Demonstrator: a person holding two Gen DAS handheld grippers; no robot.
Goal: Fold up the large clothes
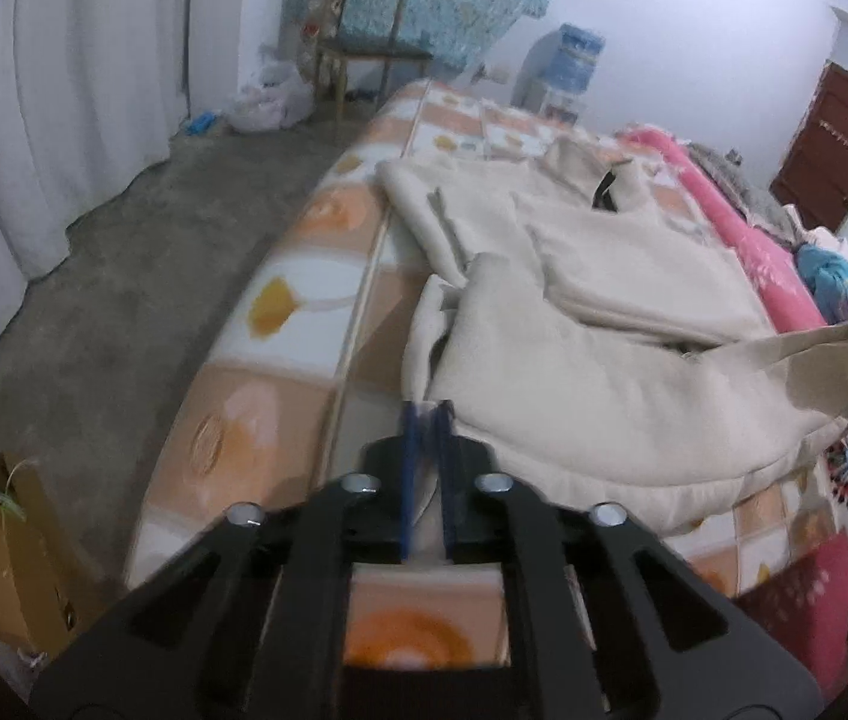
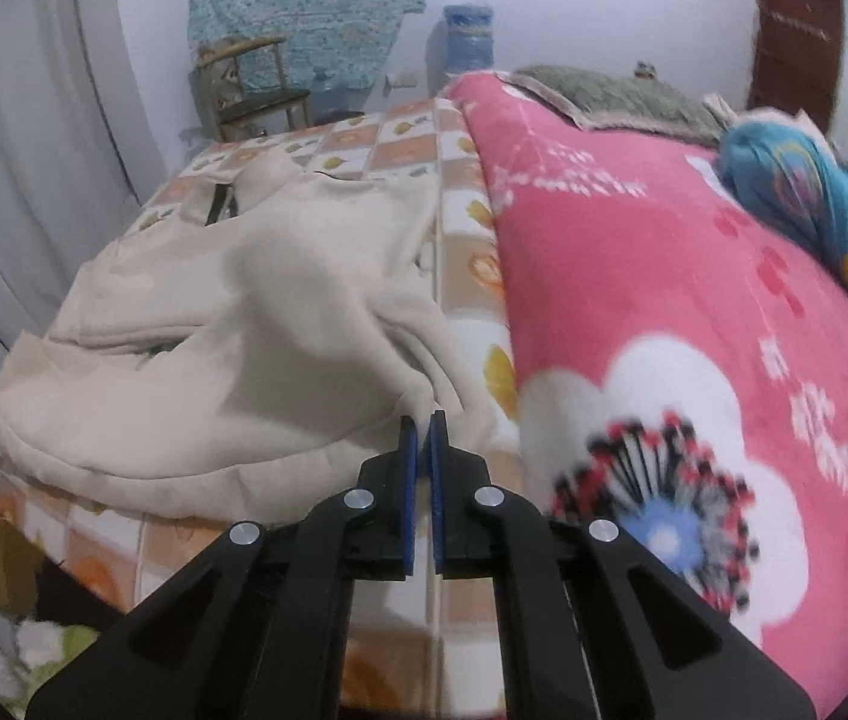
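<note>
Claw status, left [image 1: 427, 411]: clenched on the near hem of the cream garment [image 1: 592, 324], with a fold of cloth drawn up between the blue pads [image 1: 408, 462] at lower centre of the left wrist view. Claw status, right [image 2: 422, 420]: likewise clenched, its tips biting a pinch of the same garment's edge at lower centre of the right wrist view, where the fabric rises into a taut ridge leading to the tips.

Location of the workpiece: the cream garment lies on the bed [image 1: 279, 300], on the orange-and-white checked cover, spread from the near edge toward the middle of the frame. A sleeve is already laid across the body. A pink floral blanket [image 2: 664, 276] lies just beside it, filling the right of the right wrist view. A wooden chair [image 1: 363, 42] and a water dispenser [image 1: 571, 60] stand at the upper part of the frame, well apart from the work.

Step in hand, as judged: both lower corners are gripped and lifted clear of the cover, which indicates the start of a bottom-to-top fold.

Requirements for the next move:
1. Carry both corners together toward the collar end, at upper centre of the frame.
2. Keep the hem stretched between the two claws so the cloth does not sag or bunch.
3. Lay the hem down square to the shoulders before letting go.
4. Avoid dragging the edge onto the pink floral blanket.
</note>
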